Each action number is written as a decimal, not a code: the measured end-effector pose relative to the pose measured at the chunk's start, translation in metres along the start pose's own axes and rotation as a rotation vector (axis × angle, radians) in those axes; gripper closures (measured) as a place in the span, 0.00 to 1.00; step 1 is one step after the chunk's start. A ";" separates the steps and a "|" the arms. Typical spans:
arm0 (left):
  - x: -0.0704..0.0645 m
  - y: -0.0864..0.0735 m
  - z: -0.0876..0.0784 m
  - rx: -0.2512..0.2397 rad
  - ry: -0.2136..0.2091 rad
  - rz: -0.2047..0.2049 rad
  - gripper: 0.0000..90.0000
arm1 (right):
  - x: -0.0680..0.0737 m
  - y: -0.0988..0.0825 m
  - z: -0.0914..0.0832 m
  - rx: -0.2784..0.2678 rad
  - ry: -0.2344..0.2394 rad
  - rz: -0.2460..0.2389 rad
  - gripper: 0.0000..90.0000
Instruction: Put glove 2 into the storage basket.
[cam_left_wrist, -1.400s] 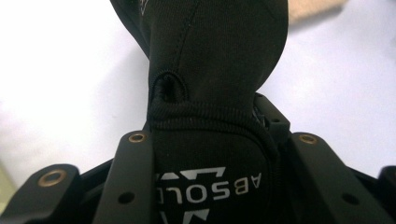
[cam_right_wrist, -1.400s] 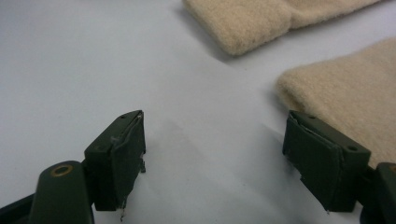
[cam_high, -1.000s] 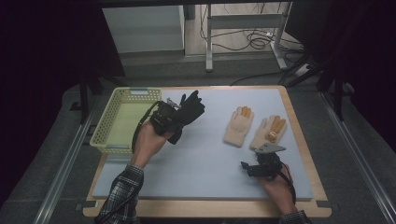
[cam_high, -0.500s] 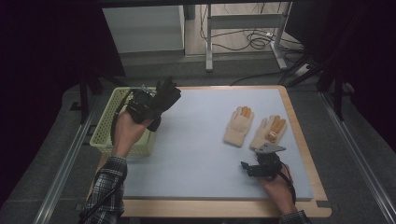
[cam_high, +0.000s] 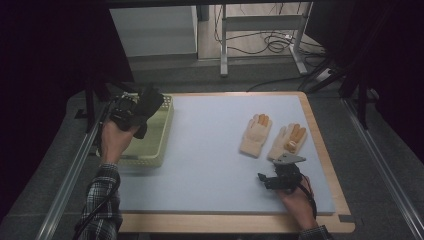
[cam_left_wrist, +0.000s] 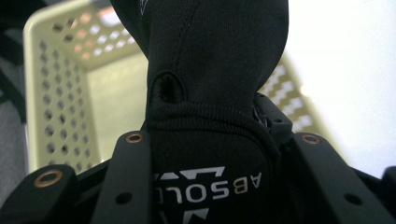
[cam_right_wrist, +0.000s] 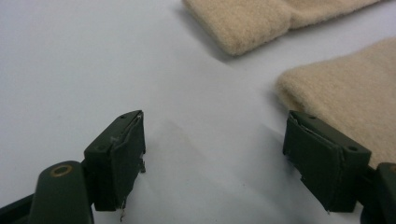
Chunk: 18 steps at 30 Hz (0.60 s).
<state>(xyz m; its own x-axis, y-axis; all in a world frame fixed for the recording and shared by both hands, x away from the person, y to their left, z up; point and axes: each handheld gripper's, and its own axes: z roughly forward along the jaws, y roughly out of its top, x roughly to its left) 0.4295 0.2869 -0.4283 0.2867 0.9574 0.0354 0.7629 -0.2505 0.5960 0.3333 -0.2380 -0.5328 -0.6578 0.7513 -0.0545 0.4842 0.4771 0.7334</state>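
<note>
Desk (cam_high: 210, 165) mid-frame; basket (cam_high: 159, 135) upper left. Now above basket, carried leftward from mid-desk: black glove (cam_high: 149, 104), clamped in left gripper (cam_high: 131, 112) — drop likely next. Lower right, unmoved: right gripper (cam_high: 274, 179), wide open, empty, beside beige gloves (cam_high: 256, 135).

Worktop (cam_high: 320, 125): wooden, overlaid with a pale blue mat (cam_high: 210, 150). Grey carpet floor (cam_high: 395, 150) surrounds it, with metal rails (cam_high: 65, 185) left and right. At the far side, a metal frame (cam_high: 260, 22) stands over loose cables (cam_high: 272, 42). Surroundings dark.
</note>
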 end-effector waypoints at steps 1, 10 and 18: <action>0.004 -0.002 0.003 0.009 0.005 -0.009 0.65 | 0.000 0.000 0.000 0.000 0.000 0.000 0.23; 0.032 -0.021 0.025 0.119 0.047 -0.063 0.65 | 0.000 0.000 0.000 0.000 0.001 0.000 0.23; 0.041 -0.027 0.048 0.234 0.072 -0.080 0.63 | 0.000 0.000 0.000 -0.001 0.001 0.001 0.23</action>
<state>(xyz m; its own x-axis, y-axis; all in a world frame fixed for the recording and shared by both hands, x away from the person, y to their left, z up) 0.4488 0.3256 -0.4817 0.1841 0.9812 0.0578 0.8974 -0.1918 0.3973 0.3334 -0.2380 -0.5329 -0.6578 0.7513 -0.0531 0.4844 0.4760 0.7340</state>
